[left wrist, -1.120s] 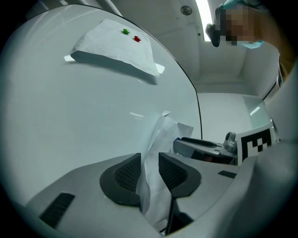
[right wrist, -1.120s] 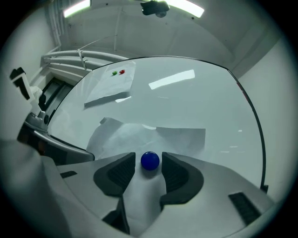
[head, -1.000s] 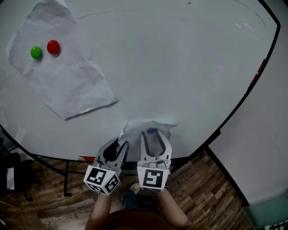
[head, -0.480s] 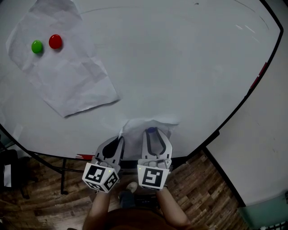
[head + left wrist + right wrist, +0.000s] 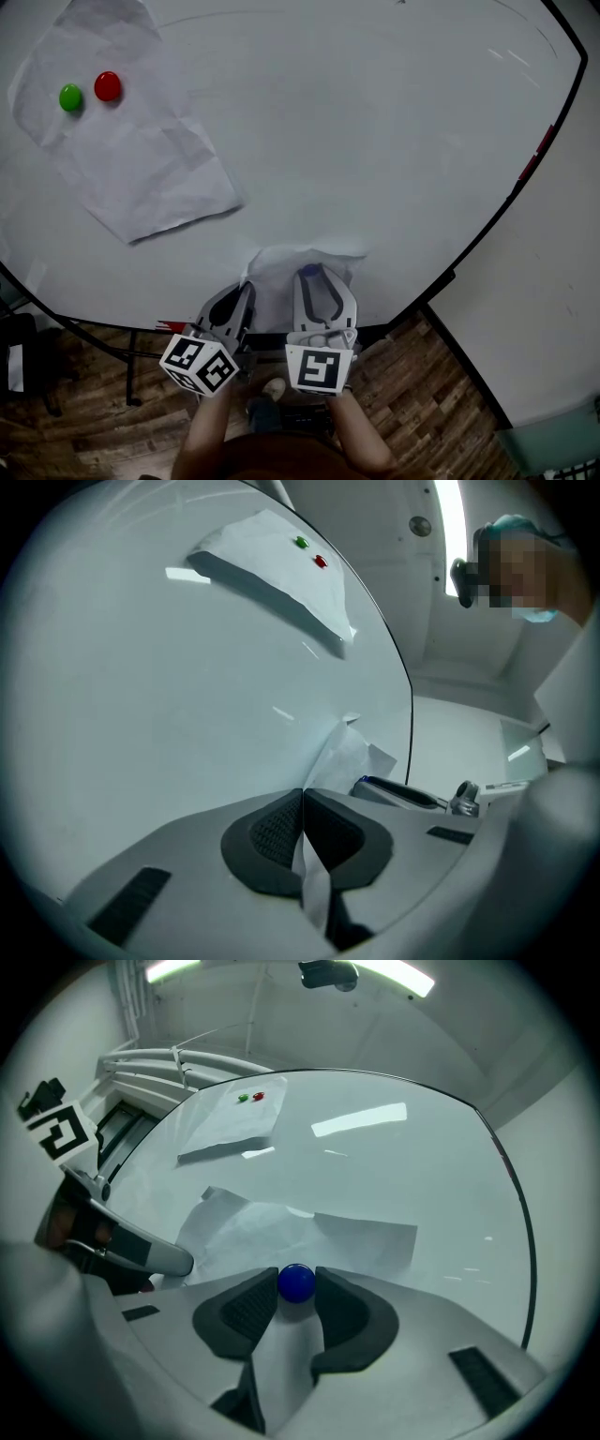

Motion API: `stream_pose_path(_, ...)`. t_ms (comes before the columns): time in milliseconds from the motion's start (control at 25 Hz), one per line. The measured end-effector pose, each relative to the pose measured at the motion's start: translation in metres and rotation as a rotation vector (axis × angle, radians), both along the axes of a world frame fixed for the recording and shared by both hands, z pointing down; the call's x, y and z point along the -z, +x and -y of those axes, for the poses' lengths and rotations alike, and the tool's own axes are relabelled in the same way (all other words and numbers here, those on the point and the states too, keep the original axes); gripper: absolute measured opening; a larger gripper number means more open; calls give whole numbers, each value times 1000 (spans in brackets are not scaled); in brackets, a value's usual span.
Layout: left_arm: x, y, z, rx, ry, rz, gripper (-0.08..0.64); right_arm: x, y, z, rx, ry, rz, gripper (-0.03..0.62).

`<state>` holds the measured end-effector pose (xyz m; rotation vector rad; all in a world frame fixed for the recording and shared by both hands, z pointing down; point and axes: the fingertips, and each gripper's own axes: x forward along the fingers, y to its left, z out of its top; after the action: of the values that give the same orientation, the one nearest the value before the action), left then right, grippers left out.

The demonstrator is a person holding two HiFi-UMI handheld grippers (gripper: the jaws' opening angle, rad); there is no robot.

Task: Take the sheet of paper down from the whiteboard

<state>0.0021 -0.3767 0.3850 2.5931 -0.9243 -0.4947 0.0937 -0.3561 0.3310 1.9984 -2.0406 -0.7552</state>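
Observation:
A crumpled white sheet of paper (image 5: pixel 281 265) hangs low on the whiteboard (image 5: pixel 375 141), pinned by a blue magnet (image 5: pixel 312 271). My left gripper (image 5: pixel 246 287) is shut on the sheet's left edge; in the left gripper view the paper (image 5: pixel 339 757) runs between the closed pads (image 5: pixel 277 827). My right gripper (image 5: pixel 314 275) is shut on the blue magnet (image 5: pixel 297 1282), which sits between both pads, over the sheet (image 5: pixel 281 1227).
A second, larger sheet (image 5: pixel 131 159) is held at the board's upper left by a green magnet (image 5: pixel 70 97) and a red magnet (image 5: pixel 108 86). The board's black frame (image 5: pixel 487 234) curves down the right side. Wooden floor (image 5: pixel 422 394) lies below.
The left gripper's jaws have closed onto the sheet's edge and its marker cube has rolled. The right jaws have narrowed onto the blue magnet. Neither hand has shifted place.

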Motion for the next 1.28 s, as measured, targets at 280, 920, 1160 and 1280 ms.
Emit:
stream_pose_path(280,-2,-4,2,-8,-48,-52,25,-7,-6,-3,26,-28,-34,137)
stream_pose_path(920,-1,-19,0,6,-73,-54,25,-19,0,-17,31,-52,16,137)
stream_pose_path(1160,-3,-29,-5,21,-78,-40,25,-17,1,-19,28,-44,28,137)
stream_pose_path(1280,-5,-35,-7,26,-85,-34,25,-17,-1,-19,33,-42,21,137)
